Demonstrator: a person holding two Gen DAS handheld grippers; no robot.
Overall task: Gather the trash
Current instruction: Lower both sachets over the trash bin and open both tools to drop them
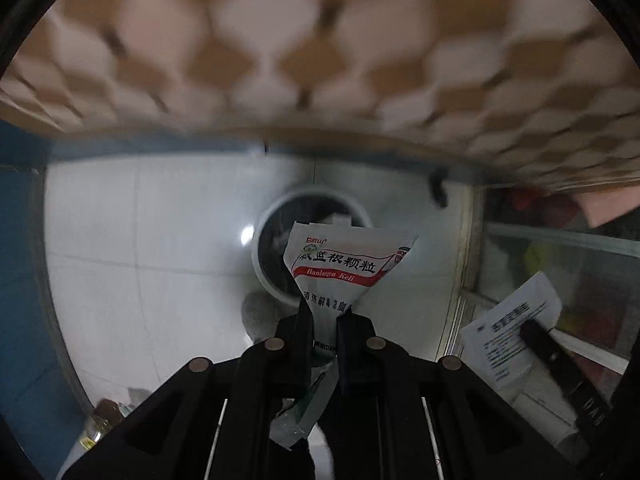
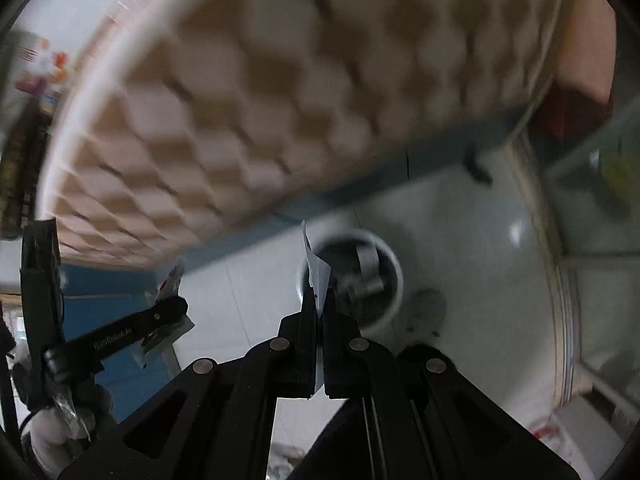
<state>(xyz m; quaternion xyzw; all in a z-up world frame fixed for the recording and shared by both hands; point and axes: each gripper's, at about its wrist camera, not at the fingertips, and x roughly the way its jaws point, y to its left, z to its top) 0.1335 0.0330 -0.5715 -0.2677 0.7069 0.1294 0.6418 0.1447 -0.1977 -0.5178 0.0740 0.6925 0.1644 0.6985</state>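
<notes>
My left gripper is shut on a white sachet with a red band and printed characters, held above a round white trash bin on the pale tiled floor. My right gripper is shut on a folded white paper leaflet, seen edge-on, above the same bin, which holds crumpled scraps. The leaflet and right gripper also show at the right of the left wrist view. The left gripper with its sachet shows at the left of the right wrist view.
A table with a brown and white patterned cloth overhangs the top of both views. A blue panel stands at left. A glass-fronted cabinet with coloured items is at right. A small bottle stands on the floor.
</notes>
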